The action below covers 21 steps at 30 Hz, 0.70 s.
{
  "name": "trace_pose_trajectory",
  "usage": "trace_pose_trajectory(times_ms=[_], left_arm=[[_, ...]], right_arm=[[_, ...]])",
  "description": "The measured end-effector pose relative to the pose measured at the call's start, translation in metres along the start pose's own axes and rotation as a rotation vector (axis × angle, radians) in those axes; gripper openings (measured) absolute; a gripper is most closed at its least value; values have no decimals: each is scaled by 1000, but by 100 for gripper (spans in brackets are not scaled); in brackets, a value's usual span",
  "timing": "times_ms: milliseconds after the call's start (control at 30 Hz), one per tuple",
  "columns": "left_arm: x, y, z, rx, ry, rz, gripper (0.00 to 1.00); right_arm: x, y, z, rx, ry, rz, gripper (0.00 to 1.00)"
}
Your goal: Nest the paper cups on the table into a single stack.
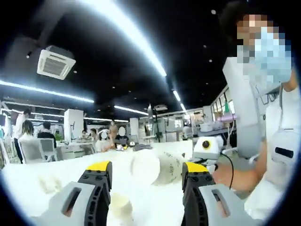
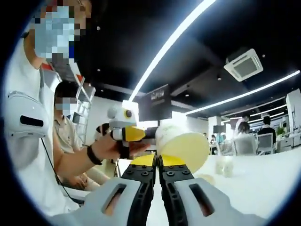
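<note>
The left gripper view looked low and level across the tabletop [image 1: 160, 207], close to a cup [image 1: 157, 168] lying at 12 o'clock, just past its fingers [image 1: 99, 181]. The right gripper view faced the opposite way, tilted up, close to the same cup [image 2: 183, 146]. Both shared that cup and the tabletop [image 2: 263, 183].
</note>
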<state>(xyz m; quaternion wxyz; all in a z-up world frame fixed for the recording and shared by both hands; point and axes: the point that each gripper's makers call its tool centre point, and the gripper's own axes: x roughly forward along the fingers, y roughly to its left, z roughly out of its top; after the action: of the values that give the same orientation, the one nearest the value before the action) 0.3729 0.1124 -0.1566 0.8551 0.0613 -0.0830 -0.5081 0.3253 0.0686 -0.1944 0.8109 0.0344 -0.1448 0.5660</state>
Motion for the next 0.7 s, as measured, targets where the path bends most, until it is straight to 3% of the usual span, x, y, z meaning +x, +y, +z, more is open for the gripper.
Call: trace_pose_trajectory(times_ms=[100, 267, 367, 400, 533, 633, 700], left_arm=[[4, -6, -1, 41, 65, -79, 68], [5, -23, -8, 128, 242, -276, 67], [6, -20, -13, 204, 311, -296, 67], [5, -24, -17, 236, 345, -335, 66], [5, -34, -20, 212, 352, -398, 54], [5, -38, -22, 208, 341, -411, 53], [4, -41, -24, 193, 339, -415, 47]], right_arm=[[1, 4, 4, -3, 1, 18, 3], [3, 10, 0, -25, 34, 46, 3], [3, 14, -2, -29, 47, 60, 3], [3, 15, -3, -29, 51, 67, 3], [4, 19, -7, -23, 59, 83, 3], [2, 21, -9, -19, 62, 88, 3], [0, 21, -10, -11, 62, 90, 3]])
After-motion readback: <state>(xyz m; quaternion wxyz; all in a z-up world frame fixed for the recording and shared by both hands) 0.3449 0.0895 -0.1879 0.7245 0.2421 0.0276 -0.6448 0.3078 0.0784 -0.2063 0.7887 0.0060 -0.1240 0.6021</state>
